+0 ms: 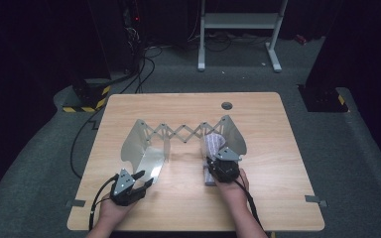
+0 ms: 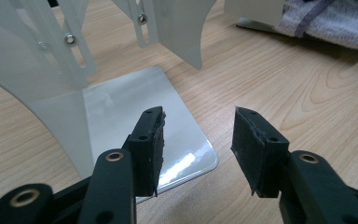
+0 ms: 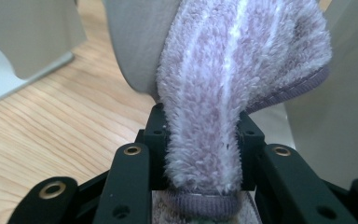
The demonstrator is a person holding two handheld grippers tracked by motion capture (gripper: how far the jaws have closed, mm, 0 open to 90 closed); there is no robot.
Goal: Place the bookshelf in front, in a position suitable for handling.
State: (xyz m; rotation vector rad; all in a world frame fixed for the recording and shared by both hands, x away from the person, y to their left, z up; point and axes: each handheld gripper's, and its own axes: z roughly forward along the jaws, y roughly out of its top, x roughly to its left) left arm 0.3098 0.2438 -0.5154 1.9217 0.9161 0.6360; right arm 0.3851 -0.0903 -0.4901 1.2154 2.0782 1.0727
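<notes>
While the left gripper [image 1: 141, 179] rests near the table's [image 1: 258, 106] front edge, its jaws stand well apart with nothing between them, just over the shiny base plate [image 2: 135, 107] of the folding metal rack [image 1: 178, 133]. Farther right, the right gripper [image 1: 217, 159] clamps the folded lilac towel [image 3: 214, 93], which stands within the rack's right end.
</notes>
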